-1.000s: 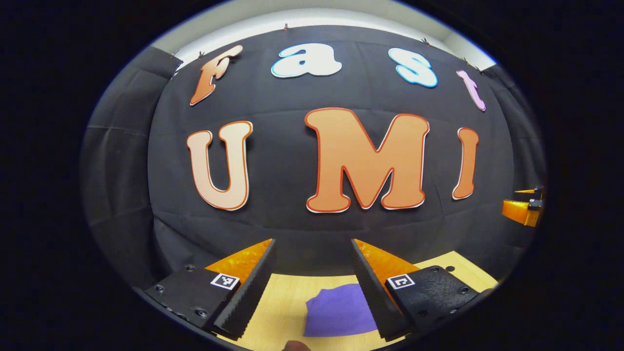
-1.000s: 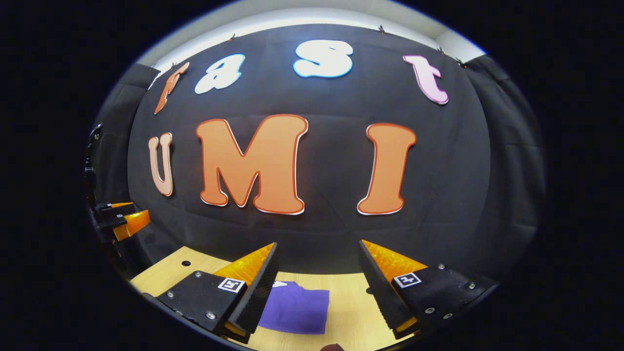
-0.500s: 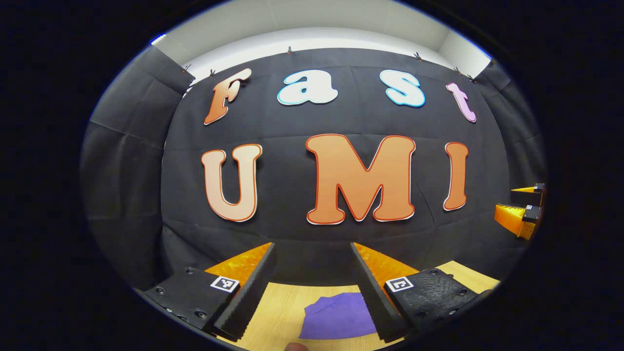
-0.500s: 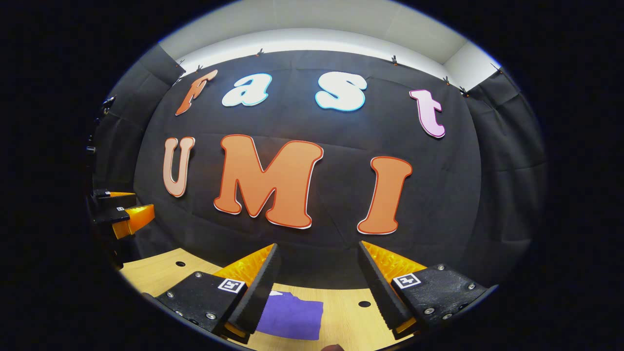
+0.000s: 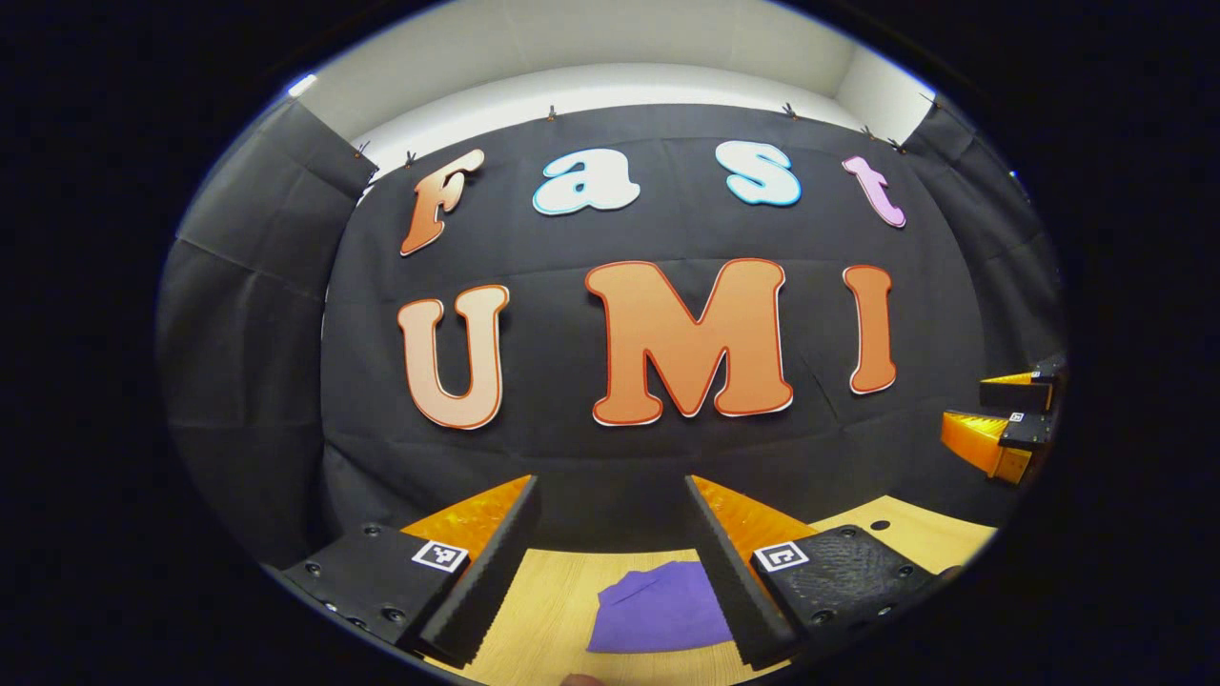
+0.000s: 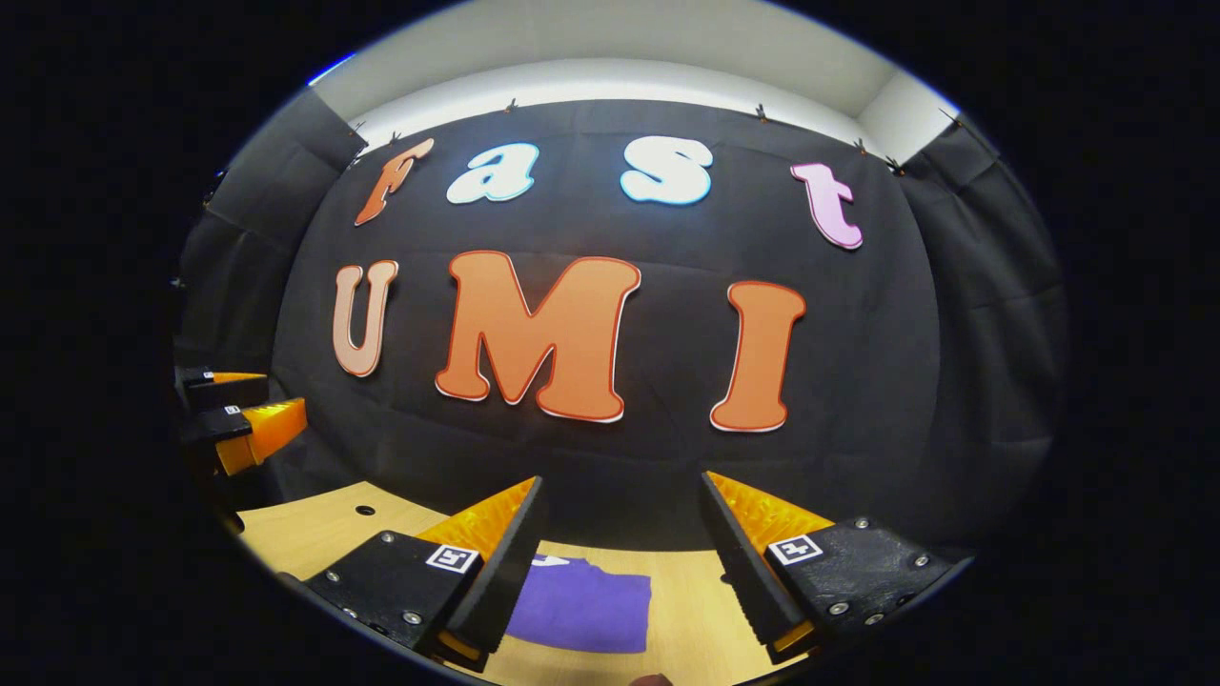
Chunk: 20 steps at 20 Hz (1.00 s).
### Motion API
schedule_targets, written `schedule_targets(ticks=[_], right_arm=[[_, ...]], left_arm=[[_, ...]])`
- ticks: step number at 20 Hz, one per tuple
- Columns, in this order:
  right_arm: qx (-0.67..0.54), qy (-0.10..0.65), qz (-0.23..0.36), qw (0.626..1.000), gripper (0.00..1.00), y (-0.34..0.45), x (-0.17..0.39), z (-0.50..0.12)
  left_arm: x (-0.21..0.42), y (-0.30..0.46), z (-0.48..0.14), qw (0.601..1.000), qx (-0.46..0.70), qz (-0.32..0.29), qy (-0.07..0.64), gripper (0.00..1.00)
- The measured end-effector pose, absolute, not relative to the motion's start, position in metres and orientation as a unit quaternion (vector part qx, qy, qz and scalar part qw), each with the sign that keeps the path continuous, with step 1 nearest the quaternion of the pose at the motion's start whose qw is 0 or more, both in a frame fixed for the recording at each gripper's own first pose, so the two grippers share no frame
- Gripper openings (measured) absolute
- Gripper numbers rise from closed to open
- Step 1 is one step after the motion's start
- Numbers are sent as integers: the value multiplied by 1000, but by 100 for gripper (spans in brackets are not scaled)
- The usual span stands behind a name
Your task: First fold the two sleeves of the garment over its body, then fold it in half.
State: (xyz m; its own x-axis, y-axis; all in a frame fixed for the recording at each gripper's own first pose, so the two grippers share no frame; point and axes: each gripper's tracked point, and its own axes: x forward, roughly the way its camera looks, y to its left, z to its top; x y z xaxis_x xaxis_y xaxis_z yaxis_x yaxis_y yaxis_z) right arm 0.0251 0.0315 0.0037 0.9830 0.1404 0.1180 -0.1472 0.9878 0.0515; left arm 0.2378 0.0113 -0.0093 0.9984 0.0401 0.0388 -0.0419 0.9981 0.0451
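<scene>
Garment (image 5: 660,608) below open jaws

a staged recording booth: black cloth wall (image 5: 610,457) clipped up from nine to three o'clock, pale wooden table (image 6: 315,524) with drilled holes at six.

Both our grippers held up, jaws apart, gripping nothing.

Our left gripper (image 5: 610,567) points level at the wall ahead, its two fingers spread wide with nothing between them. Our right gripper (image 6: 620,572) is posed the same, fingers equally parted, and it also shows off to the right of the left one (image 5: 1001,429), side on.
</scene>
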Motion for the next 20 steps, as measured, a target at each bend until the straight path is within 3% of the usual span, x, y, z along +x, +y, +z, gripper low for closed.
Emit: schedule_targets(ticks=[5,13,20], right_arm=[[35,-43,78,995,94,30,23,-14],[42,-61,137,988,94,33,14,-17],[45,-86,114,989,94,25,-8,-1]], left_arm=[[229,3,-36,1000,18,22,8,94],[208,0,-31,997,39,62,-7,93],[195,-5,-16,998,38,42,-21,94]])
